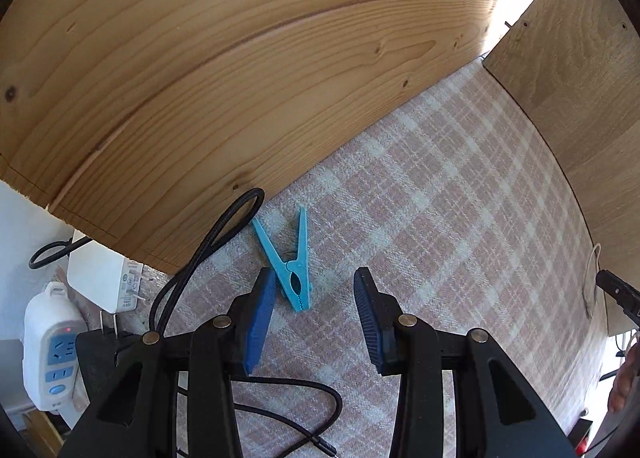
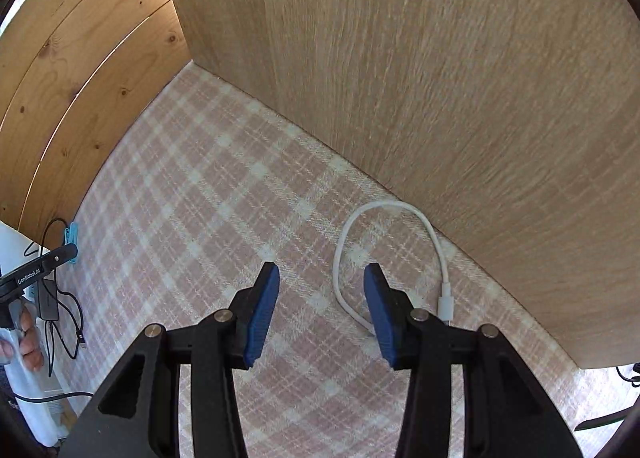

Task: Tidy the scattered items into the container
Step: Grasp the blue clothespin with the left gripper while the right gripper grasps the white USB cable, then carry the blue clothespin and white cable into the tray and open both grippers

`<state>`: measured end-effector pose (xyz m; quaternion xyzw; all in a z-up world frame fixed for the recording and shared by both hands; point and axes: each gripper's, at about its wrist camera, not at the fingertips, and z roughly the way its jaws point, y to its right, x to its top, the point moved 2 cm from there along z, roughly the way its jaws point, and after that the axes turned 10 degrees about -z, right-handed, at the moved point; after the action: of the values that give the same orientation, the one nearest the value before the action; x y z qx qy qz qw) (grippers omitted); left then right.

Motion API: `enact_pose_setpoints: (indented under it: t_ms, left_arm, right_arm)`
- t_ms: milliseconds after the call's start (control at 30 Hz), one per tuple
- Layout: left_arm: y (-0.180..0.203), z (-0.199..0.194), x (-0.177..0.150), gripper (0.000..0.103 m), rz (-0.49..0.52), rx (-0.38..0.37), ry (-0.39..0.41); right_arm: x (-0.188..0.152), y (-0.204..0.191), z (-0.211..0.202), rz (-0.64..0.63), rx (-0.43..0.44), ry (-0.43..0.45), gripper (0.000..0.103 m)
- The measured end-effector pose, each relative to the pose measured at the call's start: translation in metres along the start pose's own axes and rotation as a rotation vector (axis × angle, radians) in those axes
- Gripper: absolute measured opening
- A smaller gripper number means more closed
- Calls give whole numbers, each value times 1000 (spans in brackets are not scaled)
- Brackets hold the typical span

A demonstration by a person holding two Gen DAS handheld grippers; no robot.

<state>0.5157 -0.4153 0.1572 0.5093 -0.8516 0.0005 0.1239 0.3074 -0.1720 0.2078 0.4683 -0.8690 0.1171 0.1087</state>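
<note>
left gripper [image 1: 314, 290] jaws apart, nothing between them; its body hides part of the black cable [image 1: 208, 246]. blue clothespin [image 1: 291, 264] on the checked cloth [image 1: 460, 198], just beside the left pad. right gripper [image 2: 320, 286] jaws apart, empty; its right finger covers part of the white cable [image 2: 348, 234]. wood panels [image 2: 440, 78] behind. container not visible in either view.

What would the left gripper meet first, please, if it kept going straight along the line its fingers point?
Probably the blue clothespin, lying just inside the left gripper's left finger; otherwise the plaid cloth beneath. Depth is unclear.
</note>
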Motion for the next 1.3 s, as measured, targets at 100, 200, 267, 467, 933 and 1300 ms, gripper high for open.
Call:
enact_pose_setpoints:
  t_ms: [100, 200, 267, 467, 933, 1300]
  left_arm:
    - [-3, 5, -3, 37, -12, 8, 9]
    - [-2, 6, -6, 37, -13, 13, 11]
    - [-1, 6, -7, 34, -11, 18, 17]
    - [-1, 7, -18, 23, 17, 57, 49]
    - [-5, 6, -39, 18, 29, 56, 53]
    - [8, -13, -95, 17, 122, -67, -24]
  right_arm:
    - [0, 4, 2, 4, 6, -2, 43]
    - [1, 8, 5, 7, 16, -11, 43]
    - [2, 10, 8, 12, 12, -13, 43]
    - [7, 7, 20, 22, 6, -25, 43]
    - [2, -3, 27, -8, -139, -26, 6]
    - [-59, 7, -14, 116, -9, 17, 4]
